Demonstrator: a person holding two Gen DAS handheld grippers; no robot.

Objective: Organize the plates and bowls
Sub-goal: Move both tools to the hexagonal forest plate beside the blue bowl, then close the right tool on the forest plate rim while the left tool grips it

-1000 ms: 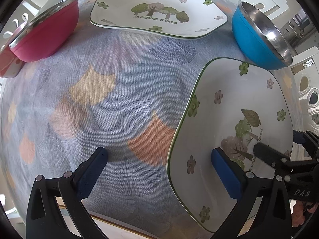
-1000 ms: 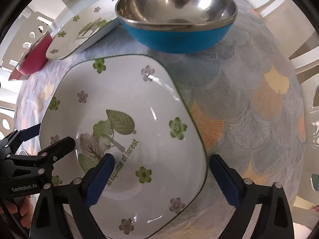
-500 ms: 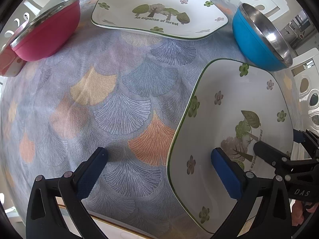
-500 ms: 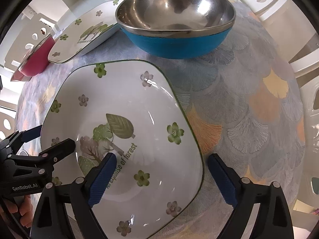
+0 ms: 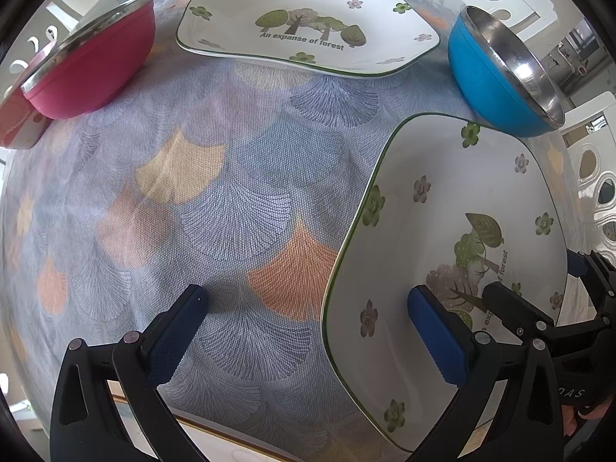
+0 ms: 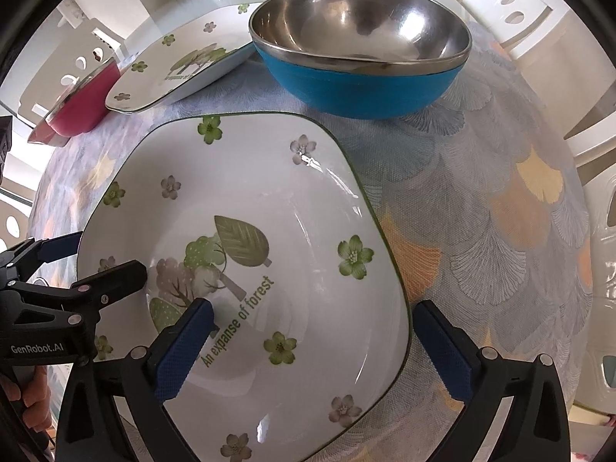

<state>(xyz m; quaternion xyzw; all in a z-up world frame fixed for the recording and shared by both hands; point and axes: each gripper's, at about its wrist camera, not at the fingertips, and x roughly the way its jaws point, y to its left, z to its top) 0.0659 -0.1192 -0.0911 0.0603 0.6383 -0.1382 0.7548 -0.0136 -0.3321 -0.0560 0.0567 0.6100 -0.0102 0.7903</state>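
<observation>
A white square plate with a leaf and tree print (image 5: 442, 200) (image 6: 269, 200) lies on the patterned tablecloth (image 5: 231, 192). My left gripper (image 5: 308, 331) is open and straddles the plate's left rim, one finger (image 5: 435, 335) over the plate and the other over the cloth. My right gripper (image 6: 313, 346) straddles the opposite rim. Its jaws are opening, and the pads stand clear of the plate. A second matching plate (image 5: 308, 27) (image 6: 181, 65) lies at the back. A blue steel-lined bowl (image 5: 489, 77) (image 6: 365, 84) stands behind the near plate, and a pink bowl (image 5: 88, 65) (image 6: 81, 111) stands far left.
A reddish dish (image 5: 15, 119) sits beside the pink bowl at the table's left edge. White chair backs (image 6: 500, 0) ring the table. The table's front edge (image 5: 231, 435) runs just below my left gripper. A hand (image 6: 23, 400) holds the left gripper.
The right gripper's jaws have spread a little wider and it has tilted slightly, so the blue bowl sits lower in its view. The left gripper and the plate have stayed put.
</observation>
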